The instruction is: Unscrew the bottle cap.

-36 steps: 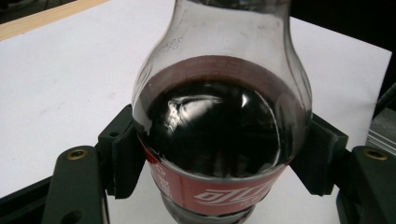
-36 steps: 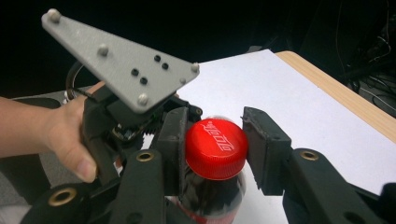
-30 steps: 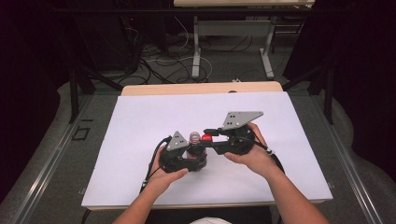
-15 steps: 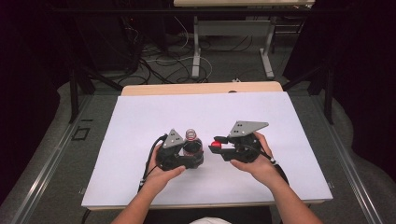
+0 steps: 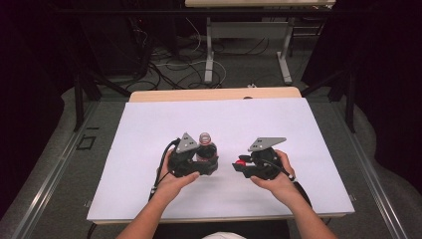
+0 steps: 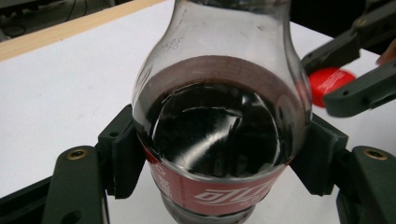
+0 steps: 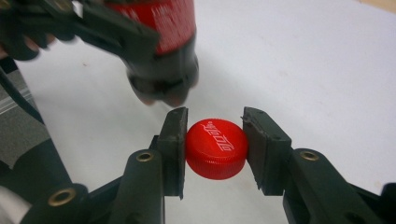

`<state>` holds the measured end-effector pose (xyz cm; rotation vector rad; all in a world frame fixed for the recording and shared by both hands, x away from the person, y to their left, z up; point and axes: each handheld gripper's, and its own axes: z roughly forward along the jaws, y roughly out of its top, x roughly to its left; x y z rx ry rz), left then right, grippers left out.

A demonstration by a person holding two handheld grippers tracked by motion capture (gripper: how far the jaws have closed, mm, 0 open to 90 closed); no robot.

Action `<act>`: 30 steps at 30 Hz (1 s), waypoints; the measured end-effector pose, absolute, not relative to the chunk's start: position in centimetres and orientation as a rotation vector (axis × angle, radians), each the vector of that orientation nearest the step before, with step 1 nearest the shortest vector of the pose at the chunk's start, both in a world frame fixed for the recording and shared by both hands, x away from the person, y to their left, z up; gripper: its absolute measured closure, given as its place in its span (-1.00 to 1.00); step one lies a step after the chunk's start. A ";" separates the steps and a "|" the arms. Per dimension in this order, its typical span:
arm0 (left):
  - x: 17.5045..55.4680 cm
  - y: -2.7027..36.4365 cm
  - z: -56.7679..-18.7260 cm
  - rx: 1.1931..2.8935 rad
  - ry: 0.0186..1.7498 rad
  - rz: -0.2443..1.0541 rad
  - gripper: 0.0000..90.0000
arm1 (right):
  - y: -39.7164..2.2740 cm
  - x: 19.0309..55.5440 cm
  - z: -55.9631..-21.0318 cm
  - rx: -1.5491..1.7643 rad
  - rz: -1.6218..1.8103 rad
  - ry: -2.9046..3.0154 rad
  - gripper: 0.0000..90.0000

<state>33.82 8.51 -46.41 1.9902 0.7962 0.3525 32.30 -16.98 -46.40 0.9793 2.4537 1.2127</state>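
In the high view, the left hand-held gripper (image 5: 206,164) sits just left of the frame's centre, clamped around a small cola bottle (image 5: 205,148) that stands upright on the white surface (image 5: 149,124). The bottle's neck is open at the top. The left gripper view shows the grip close up: the two black pads press against opposite sides of the bottle (image 6: 217,126) just above its red label, and dark liquid fills the lower body.

The right hand-held gripper (image 5: 238,165) lies a little right of centre in the high view, apart from the bottle, its jaws pointing toward the left of the frame. It holds a red cap (image 5: 241,162) between its pads. In the right gripper view the cap (image 7: 215,148) sits in the middle of the frame, pinched on both sides, white lettering on its top. The bottle's base (image 7: 161,79) and the left hand-held gripper (image 7: 107,28) appear in the upper left.
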 end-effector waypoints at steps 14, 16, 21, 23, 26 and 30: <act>36.8 6.0 -44.0 1.966 0.807 0.373 -0.34 | -19.9 32.8 -48.1 1.118 1.136 2.395 0.35; 37.4 5.5 -43.9 1.970 0.805 0.369 -0.34 | -20.3 32.7 -48.2 1.130 1.134 2.390 0.35; 38.8 4.1 -43.7 1.981 0.814 0.373 -0.34 | -20.8 32.7 -48.2 1.170 1.141 2.362 0.35; 39.4 3.7 -43.6 2.001 0.812 0.378 -0.34 | -21.1 32.7 -48.4 1.157 1.137 2.348 0.35; 40.1 3.1 -43.7 1.999 0.829 0.383 -0.34 | -21.5 32.8 -48.4 1.171 1.116 2.355 0.35; 41.1 2.6 -44.1 1.998 0.833 0.399 -0.34 | -21.6 32.8 -48.6 1.167 1.125 2.335 0.35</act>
